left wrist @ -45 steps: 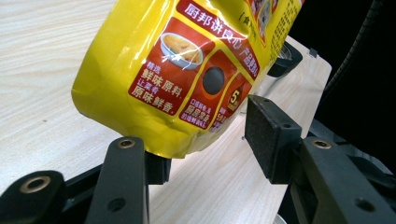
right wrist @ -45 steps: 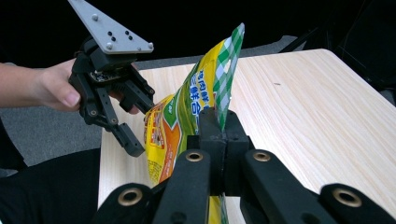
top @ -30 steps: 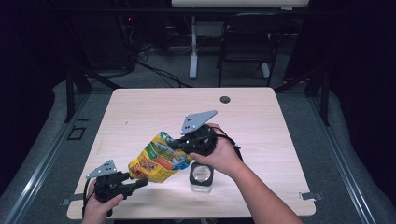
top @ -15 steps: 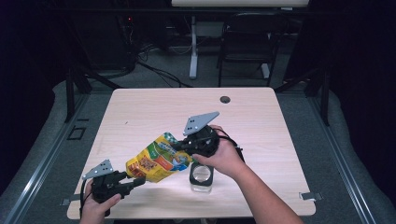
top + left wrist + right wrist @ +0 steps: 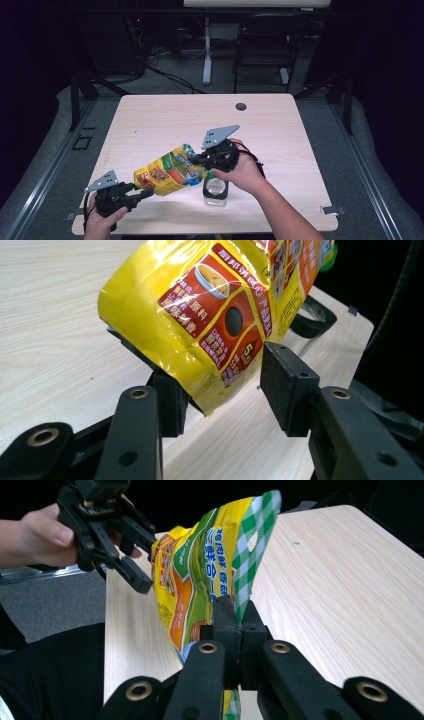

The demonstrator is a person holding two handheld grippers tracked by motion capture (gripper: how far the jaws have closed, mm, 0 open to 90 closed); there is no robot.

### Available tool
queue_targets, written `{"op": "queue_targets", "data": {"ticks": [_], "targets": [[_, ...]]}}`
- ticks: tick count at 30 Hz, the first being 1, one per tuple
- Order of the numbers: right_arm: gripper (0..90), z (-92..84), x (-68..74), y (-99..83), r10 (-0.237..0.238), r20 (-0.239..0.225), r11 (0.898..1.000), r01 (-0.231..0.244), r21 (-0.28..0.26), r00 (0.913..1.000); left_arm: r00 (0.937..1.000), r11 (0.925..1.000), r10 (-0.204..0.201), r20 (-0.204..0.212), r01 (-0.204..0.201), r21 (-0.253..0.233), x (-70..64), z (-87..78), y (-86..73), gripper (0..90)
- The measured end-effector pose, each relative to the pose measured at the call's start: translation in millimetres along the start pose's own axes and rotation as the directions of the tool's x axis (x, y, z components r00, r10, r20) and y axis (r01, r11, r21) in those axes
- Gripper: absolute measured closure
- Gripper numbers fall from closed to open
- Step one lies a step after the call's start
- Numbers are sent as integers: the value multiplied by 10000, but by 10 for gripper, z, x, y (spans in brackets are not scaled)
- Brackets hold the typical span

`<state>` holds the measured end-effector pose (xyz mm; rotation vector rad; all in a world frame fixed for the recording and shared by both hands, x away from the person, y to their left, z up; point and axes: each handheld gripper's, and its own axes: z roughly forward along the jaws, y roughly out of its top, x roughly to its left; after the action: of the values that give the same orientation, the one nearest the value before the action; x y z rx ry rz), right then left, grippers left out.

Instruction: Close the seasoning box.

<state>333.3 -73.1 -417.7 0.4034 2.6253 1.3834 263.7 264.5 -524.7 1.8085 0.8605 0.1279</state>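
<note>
A yellow and green printed pouch (image 5: pixel 170 171) is held above the pale wooden table (image 5: pixel 165 120), stretched at a slant between the two grippers in the high view. The green checked top edge of the pouch is clamped by the right gripper (image 5: pixel 202 161), whose black jaws are seen pressed together on the foil in the right gripper view, with the pouch (image 5: pixel 210 575) rising above them. The right hand (image 5: pixel 242 167) is wrapped around the gripper's body, under its grey three-cornered plate (image 5: pixel 220 135). The lower, yellow end of the pouch is reached by the left gripper (image 5: pixel 142 192), which is carried by the left hand (image 5: pixel 102 222) near the front edge of the table. In the left gripper view the bottom of the pouch (image 5: pixel 215 305) lies between the spread jaws of the left gripper (image 5: pixel 220 385): the left-hand pad is met by the crumpled bottom edge, while the right-hand pad (image 5: pixel 287 385) stands just beside the foil; whether it touches cannot be told. No firm squeeze on the pouch is seen from this side. A clear glass jar (image 5: pixel 216 189) with a dark rim stands on the table directly below the right hand, and its rim is partly seen behind the pouch in the left gripper view. A small dark round spot (image 5: pixel 241 106) is set in the table near its far edge.
</note>
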Motion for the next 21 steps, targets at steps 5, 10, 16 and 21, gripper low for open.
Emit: {"op": "queue_targets", "data": {"ticks": [5,10,16,21], "targets": [[900,0,-18,-87,148,117,9997,-150,179,9998,9995,9996,-83,289,91,-275,5,-33,18,590],[900,17,-14,-144,231,117,9996,-233,167,9997,9999,9993,-89,106,93,-349,-2,-19,12,594],[900,25,-33,-189,401,150,9991,-403,120,9991,9997,9989,83,-229,-94,-459,-27,-19,29,609],[900,19,-29,-208,434,144,9990,-435,112,9990,9998,9988,160,-118,-166,-456,-20,-40,45,630]]}}
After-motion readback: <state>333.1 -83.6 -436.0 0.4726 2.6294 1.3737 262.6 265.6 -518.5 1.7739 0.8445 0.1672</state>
